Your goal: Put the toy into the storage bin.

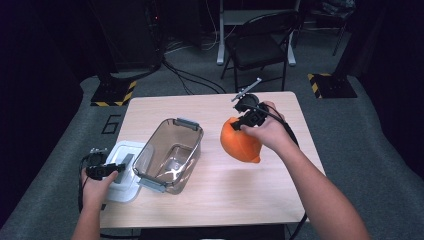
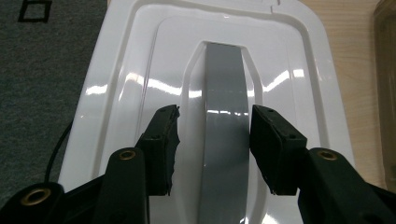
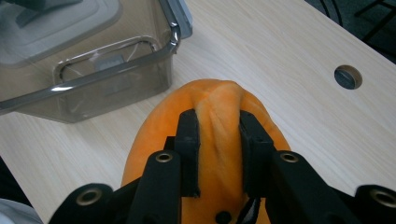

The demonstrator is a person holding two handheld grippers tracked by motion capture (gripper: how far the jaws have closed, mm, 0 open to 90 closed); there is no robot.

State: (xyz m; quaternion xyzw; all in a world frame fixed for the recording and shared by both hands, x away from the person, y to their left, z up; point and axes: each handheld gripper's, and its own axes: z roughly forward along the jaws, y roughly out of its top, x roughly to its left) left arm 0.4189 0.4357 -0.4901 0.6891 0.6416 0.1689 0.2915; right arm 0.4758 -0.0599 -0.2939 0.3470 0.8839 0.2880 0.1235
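Above the right half of the bench [image 1: 210,205], the orange soft toy [image 1: 239,142] hangs in the right gripper [image 1: 243,120], whose jaws are clamped on a pinched fold of its fabric; in the right gripper view that fold [image 3: 219,126] stands squeezed between the two black pads. Just left of the toy stands the clear container [image 1: 169,155] with grey clasps. Beside that, at the bench's left edge, lies the white lid [image 2: 140,70], and the left gripper [image 2: 214,140] rests over it, jaws apart on either side of the grey handle [image 2: 224,116] without pressing it.
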